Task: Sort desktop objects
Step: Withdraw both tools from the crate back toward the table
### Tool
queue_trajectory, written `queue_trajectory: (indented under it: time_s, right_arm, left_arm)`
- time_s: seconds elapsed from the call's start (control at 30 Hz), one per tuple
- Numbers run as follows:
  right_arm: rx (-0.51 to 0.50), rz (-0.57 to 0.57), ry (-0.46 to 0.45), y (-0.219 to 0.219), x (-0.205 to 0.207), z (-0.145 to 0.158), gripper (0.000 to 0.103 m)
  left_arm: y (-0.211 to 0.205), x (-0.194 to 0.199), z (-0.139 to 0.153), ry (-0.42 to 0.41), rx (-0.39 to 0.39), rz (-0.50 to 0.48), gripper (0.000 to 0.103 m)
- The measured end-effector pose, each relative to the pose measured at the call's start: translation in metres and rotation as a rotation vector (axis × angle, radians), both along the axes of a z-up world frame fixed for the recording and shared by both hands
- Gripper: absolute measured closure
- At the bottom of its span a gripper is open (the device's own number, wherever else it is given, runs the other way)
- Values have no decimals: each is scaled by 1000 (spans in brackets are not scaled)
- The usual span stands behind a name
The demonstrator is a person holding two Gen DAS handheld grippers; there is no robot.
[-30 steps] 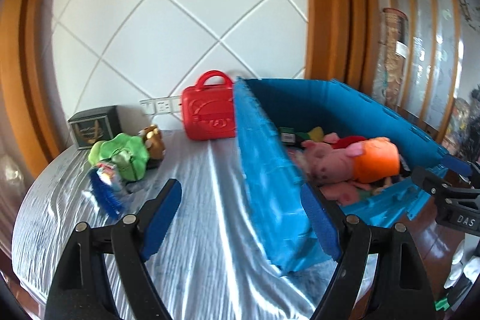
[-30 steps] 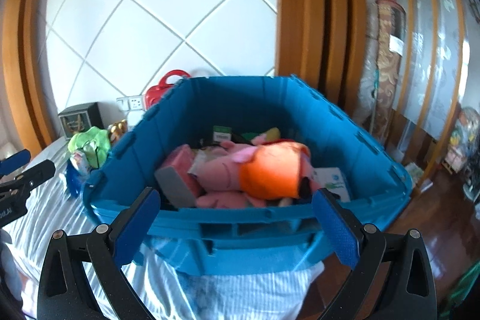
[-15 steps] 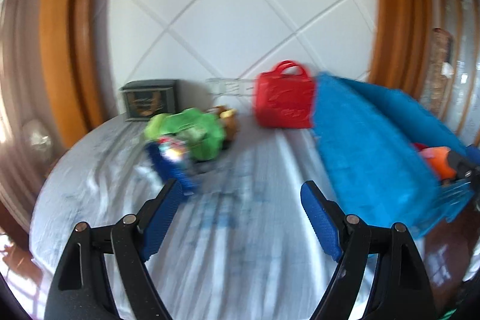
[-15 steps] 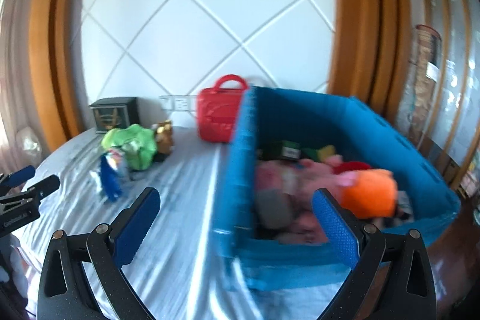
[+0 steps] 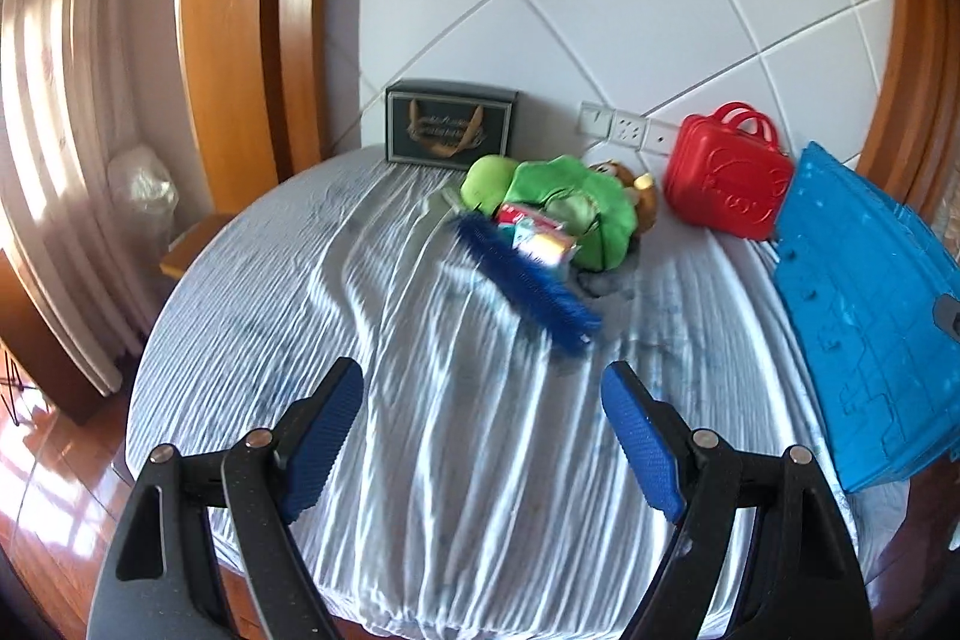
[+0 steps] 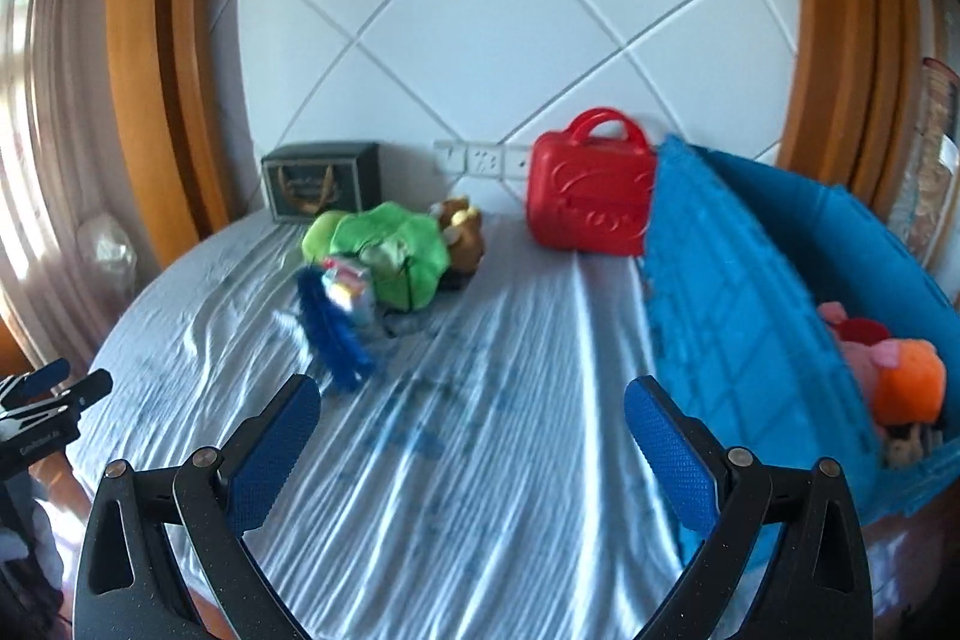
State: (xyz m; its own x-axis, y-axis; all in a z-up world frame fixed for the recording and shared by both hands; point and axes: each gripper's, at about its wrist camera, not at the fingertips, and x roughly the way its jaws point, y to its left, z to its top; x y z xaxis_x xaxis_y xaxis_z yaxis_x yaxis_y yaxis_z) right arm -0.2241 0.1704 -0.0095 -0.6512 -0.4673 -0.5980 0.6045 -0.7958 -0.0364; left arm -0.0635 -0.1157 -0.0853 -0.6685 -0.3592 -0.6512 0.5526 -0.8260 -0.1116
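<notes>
With both grippers, left [image 5: 483, 436] and right [image 6: 471, 451], gaping and empty, the reach for the toy pile [image 5: 552, 214] at frame centre seems underway; next, close on the brush [image 5: 525, 283].

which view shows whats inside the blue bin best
The right wrist view: the bin opens toward it, showing a pink and orange plush inside. The left wrist view shows only the bin's outer wall at the right edge, nothing inside.

A home bedroom: round bed [image 5: 420, 400] under striped sheet, padded headboard [image 5: 630, 10], curtains [image 5: 66, 100], plush toys [image 6: 390, 250].
</notes>
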Motion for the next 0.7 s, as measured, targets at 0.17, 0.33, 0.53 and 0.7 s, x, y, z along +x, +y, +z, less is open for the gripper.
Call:
queue_trajectory:
  time_s: [0.17,0.33,0.53,0.7]
  right_arm:
    - [23,18,-21,-29,-19,-12,1]
    - [10,65,-67,-52,-54,-27,1]
    - [-4,89,-125,-61,-113,-52,0]
    - [14,89,-198,-75,-158,-75,0]
  left_arm:
    - [-20,1,-13,-23,21,23,21]
    - [-36,-22,-11,-41,4,61,21]
    - [-37,-74,-8,-74,-35,76,21]
    - [-46,-109,-19,-117,-20,68,21]
